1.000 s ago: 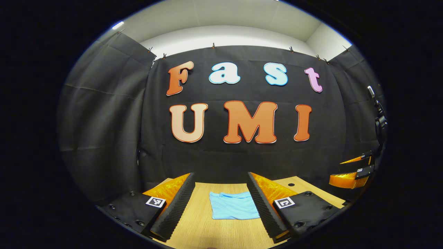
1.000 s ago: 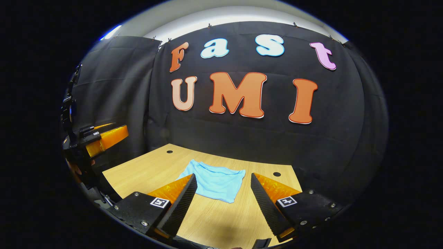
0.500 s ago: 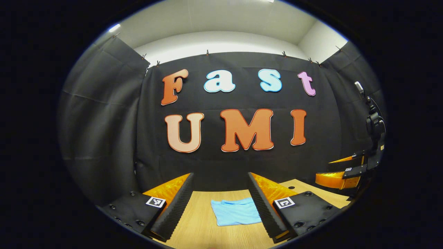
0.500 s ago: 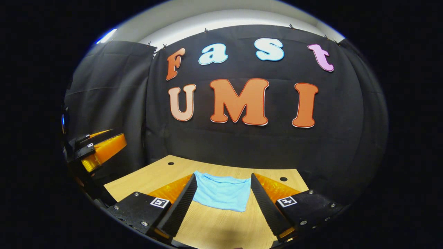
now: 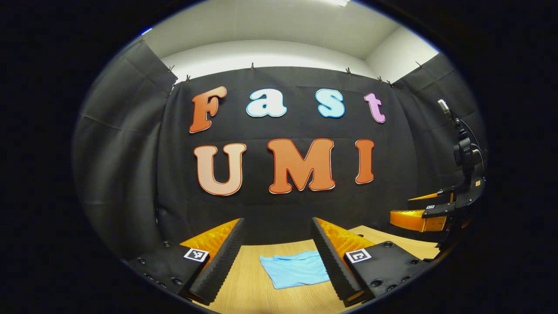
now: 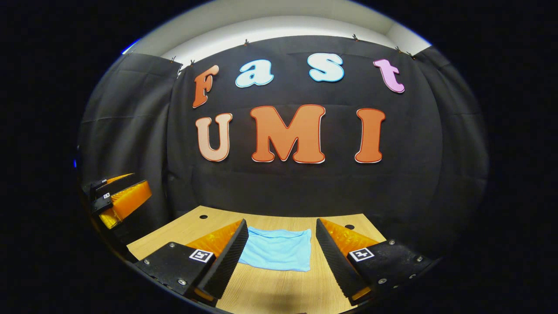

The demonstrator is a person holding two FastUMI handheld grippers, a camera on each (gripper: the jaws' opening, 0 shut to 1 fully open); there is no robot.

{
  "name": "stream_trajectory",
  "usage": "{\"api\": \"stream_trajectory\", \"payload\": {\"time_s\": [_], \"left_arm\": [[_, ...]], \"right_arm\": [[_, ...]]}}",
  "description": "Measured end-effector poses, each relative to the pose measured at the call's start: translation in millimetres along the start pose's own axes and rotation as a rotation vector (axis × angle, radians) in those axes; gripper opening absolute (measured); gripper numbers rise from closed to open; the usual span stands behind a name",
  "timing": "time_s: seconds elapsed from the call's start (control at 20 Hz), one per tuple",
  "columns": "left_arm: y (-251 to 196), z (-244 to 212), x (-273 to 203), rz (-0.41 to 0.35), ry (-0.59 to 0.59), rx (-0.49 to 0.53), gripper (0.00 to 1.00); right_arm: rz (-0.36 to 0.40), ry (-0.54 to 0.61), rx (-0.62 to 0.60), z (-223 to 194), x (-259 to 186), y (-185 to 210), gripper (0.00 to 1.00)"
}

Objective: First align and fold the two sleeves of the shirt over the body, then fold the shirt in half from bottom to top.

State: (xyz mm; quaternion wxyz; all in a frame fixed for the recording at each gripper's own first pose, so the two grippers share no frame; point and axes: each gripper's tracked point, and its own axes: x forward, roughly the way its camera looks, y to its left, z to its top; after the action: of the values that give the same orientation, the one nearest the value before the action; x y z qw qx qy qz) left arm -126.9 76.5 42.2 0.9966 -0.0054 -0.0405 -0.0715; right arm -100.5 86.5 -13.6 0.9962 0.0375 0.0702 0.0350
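L gripper [image 5: 277, 220]: two long wedge-shaped fingers [image 5: 218, 261] w/ ribbed, sawtooth inner pads, faceted outer sides. Each finger was bolted to a flat black mounting block [image 5: 163, 267] w/ round screw heads along the edges, and carried a small square black-and-white marker tag [image 5: 195, 254] near its base.

R gripper [image 6: 281, 221]: same build, i.e. ribbed wedge fingers, black blocks w/ silver screws [image 6: 169, 245], one tag per side. Seen from the left gripper view, it also had a dark upright mount [image 5: 464, 152] above it, w/ a thin black cable and pale tip.
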Motion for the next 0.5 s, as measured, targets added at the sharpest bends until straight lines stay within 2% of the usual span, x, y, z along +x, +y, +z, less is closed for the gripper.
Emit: {"api": "stream_trajectory", "payload": {"time_s": [0.05, 0.15, 0.2, 0.3, 0.35, 0.5], "left_arm": [[2, -4, -2, -0.004, 0.0, 0.0, 0.95], [8, -7, -1, -0.005, 0.004, 0.002, 0.95], [13, -8, -1, 0.0, 0.005, 0.001, 0.98], [18, -12, 0, 0.011, 0.014, -0.007, 0.95], [19, -16, -1, 0.013, 0.021, -0.009, 0.98], [19, -16, -2, 0.016, 0.028, -0.008, 0.99]], "right_arm": [[-0.015, 0.004, 0.002, -1, -1, 0, 0.97], [-0.019, 0.009, 0.006, -4, 0, 4, 0.97], [-0.018, 0.007, 0.003, -3, -2, 5, 0.97], [-0.023, 0.005, -0.007, -4, -3, 6, 0.97], [-0.024, 0.007, -0.006, -4, -5, 7, 0.97], [-0.005, 0.019, -0.002, -5, -5, 12, 0.97]]}}
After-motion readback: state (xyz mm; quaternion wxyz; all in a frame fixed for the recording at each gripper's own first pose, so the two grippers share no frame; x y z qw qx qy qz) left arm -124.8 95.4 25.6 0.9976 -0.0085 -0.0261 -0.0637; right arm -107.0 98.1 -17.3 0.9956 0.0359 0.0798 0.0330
